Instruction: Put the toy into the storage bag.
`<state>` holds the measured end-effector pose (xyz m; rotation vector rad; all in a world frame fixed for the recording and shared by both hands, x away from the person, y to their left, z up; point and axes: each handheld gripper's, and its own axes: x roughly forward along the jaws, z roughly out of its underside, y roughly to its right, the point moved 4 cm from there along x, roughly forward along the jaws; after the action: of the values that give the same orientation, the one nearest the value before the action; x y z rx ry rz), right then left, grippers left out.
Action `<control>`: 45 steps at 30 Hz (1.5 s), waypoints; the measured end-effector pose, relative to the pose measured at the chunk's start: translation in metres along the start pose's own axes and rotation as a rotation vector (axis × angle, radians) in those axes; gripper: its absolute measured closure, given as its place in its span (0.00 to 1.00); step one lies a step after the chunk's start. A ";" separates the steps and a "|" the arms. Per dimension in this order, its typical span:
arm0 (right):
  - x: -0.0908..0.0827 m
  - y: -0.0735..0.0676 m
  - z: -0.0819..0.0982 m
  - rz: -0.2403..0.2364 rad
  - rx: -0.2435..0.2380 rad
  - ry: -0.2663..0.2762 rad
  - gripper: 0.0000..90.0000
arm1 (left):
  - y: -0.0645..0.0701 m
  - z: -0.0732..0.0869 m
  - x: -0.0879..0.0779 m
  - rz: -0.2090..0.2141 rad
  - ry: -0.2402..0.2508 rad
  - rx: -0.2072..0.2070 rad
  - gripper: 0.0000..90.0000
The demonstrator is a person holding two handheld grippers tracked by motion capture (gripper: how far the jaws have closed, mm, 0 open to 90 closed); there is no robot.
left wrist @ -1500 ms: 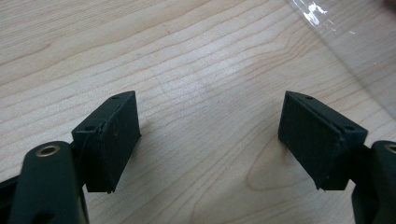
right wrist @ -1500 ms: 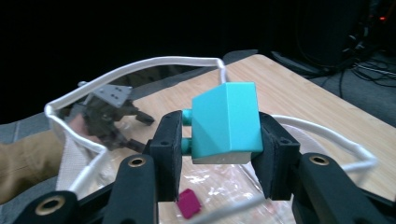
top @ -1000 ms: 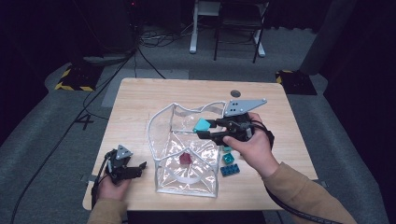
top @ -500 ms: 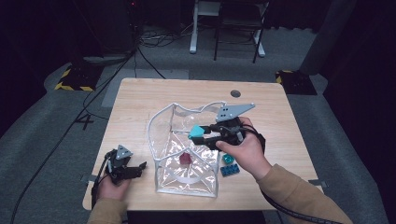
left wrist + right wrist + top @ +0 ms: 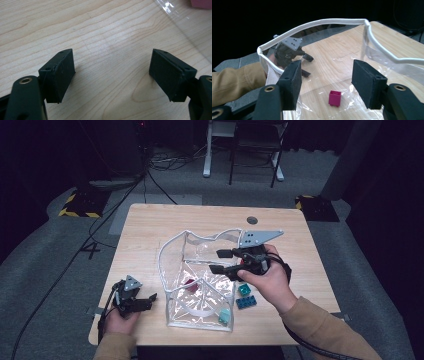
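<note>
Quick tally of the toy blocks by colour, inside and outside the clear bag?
Magenta block, in the clear bag: 1
Light teal block, in the bag at its near corner: 1
Teal block, on the table: 1
Blue block, on the table: 1
Total: 4

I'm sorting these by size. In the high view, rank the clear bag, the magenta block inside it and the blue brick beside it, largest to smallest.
1. clear bag, by far the largest.
2. blue brick.
3. magenta block.
The last two look much alike; their order is unsure.
</note>
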<state>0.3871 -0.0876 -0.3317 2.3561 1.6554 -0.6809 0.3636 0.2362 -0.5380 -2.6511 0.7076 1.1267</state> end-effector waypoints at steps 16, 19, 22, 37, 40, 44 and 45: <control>-0.057 0.026 0.010 0.113 0.022 0.043 0.44 | 0.000 0.000 0.000 -0.001 0.000 0.000 0.23; -0.065 0.032 0.014 0.139 0.033 0.041 0.44 | 0.000 0.000 0.000 -0.003 0.002 0.001 0.23; -0.074 0.039 0.020 0.165 0.042 0.035 0.44 | 0.000 0.000 0.000 -0.001 0.001 0.000 0.23; -0.098 0.071 0.050 0.257 0.108 0.012 0.43 | 0.000 0.000 0.000 -0.003 0.003 -0.001 0.23; -0.100 0.076 0.058 0.271 0.119 0.001 0.42 | 0.000 0.000 0.000 -0.003 0.002 -0.001 0.23; -0.098 0.083 0.072 0.287 0.139 -0.022 0.42 | 0.000 0.000 0.000 -0.001 0.001 -0.001 0.23; -0.097 0.085 0.076 0.291 0.147 -0.031 0.42 | 0.000 0.000 0.000 -0.001 0.000 0.000 0.23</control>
<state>0.4188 -0.2306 -0.3627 2.6007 1.2507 -0.7977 0.3635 0.2361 -0.5380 -2.6511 0.7066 1.1270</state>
